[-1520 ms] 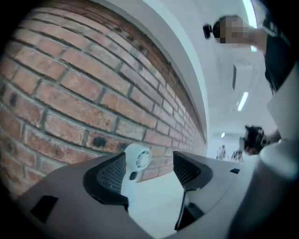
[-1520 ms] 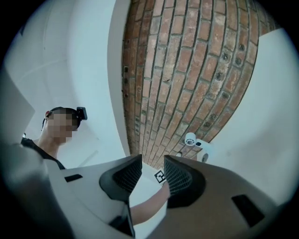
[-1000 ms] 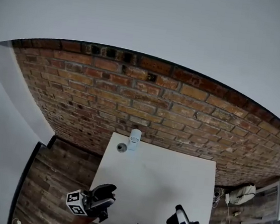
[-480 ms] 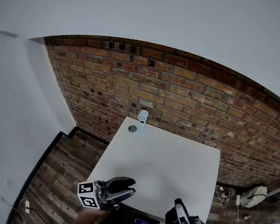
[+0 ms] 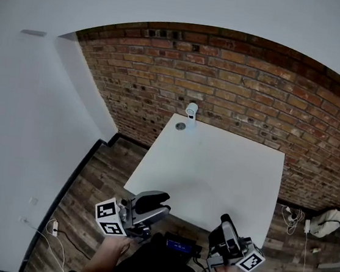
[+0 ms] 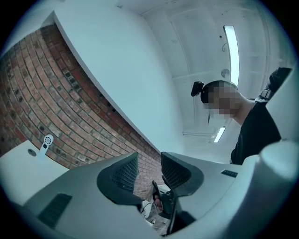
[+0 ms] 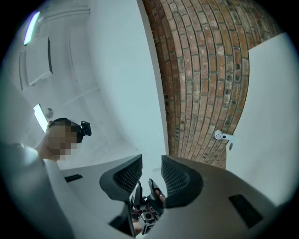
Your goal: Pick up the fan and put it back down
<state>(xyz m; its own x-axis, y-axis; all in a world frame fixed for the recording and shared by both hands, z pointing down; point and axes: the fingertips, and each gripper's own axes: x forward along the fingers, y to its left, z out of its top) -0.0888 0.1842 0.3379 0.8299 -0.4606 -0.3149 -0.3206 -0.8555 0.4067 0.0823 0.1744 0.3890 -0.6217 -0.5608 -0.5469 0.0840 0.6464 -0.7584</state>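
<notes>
Head view: small white fan [image 5: 191,109] sits at far edge of smooth square table [image 5: 215,168], by rough brick wall [image 5: 255,93]. Left gripper [image 5: 163,202] jaws have just been closing, narrow gap, empty; right gripper [image 5: 224,219] slightly apart, empty.

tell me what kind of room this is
Probably a sparse studio or test room: bare brick wall, wood plank floor, and one white table with a small fan at its far edge.

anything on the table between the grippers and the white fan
Nothing visible: the white table is bare from the left gripper and right gripper to the small white fan; a small round grey object lies beside it. The left's empty jaws have just been closing.
</notes>
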